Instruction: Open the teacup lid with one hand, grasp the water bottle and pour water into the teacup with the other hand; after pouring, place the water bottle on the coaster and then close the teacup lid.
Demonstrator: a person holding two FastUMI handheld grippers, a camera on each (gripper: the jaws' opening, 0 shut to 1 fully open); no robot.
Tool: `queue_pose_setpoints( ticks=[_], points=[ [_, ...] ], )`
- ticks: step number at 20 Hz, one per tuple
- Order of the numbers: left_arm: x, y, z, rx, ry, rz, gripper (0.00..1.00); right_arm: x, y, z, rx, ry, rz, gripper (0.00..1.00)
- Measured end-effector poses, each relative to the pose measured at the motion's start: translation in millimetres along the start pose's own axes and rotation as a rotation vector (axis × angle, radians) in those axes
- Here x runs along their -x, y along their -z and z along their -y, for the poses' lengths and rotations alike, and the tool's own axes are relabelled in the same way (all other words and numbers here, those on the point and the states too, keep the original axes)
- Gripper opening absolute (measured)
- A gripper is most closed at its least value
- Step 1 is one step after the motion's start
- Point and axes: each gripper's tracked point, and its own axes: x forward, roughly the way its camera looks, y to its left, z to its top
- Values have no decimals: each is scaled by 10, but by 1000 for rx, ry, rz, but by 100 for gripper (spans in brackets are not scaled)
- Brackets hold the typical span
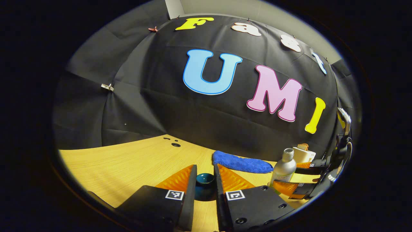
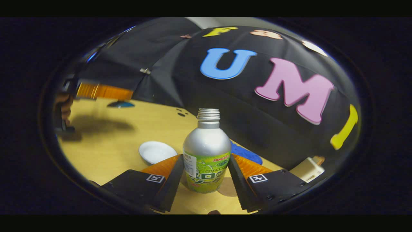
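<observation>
In the left gripper view, the left gripper is pinching a dark teal teacup lid between its two fingers, the lid sitting raised above the wooden surface. Just beyond the fingertips a blue cloth is lying on the surface against the foot of the black booth wall. At the right edge, the silver water bottle is standing upright with its cap off, and the right gripper is showing around its lower half, with a cream-coloured box resting just behind it. In the right gripper view, the right gripper is closing on the water bottle: both fingers are lying against the sides of its labelled lower body, and the bottle is standing upright on the surface with its threaded neck bare. A round brown coaster is peeking out just beside the base of the bottle on the right. A white saucer-like teacup is sitting on the surface to the left of the bottle, near the left finger, its top uncovered. Farther off at the upper left, the left gripper is hanging above the surface with the teacup lid at its underside, and a hand is gripping it. The blue cloth is lying behind the bottle, and the cream-coloured box is sitting at the right.
</observation>
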Motion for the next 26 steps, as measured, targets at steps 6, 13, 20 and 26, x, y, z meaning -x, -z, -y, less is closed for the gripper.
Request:
queue_pose_setpoints(
  ticks=[6, 13, 20, 26],
  points=[
    [0, 7, 55, -9, 10, -3, 33, 56, -124, 804, -220, 94, 120, 79],
    [-7, 30, 73, -19, 12, -8, 33, -87, 353, 1237, -294, 164, 67, 80],
    [-21, 45, 62, -18, 10, -13, 33, -204, 573, 1258, -331, 170, 38, 80],
    [-22, 45, 64, -19, 10, -16, 33, -204, 607, 1185, -368, 148, 21, 82]
  ],
)
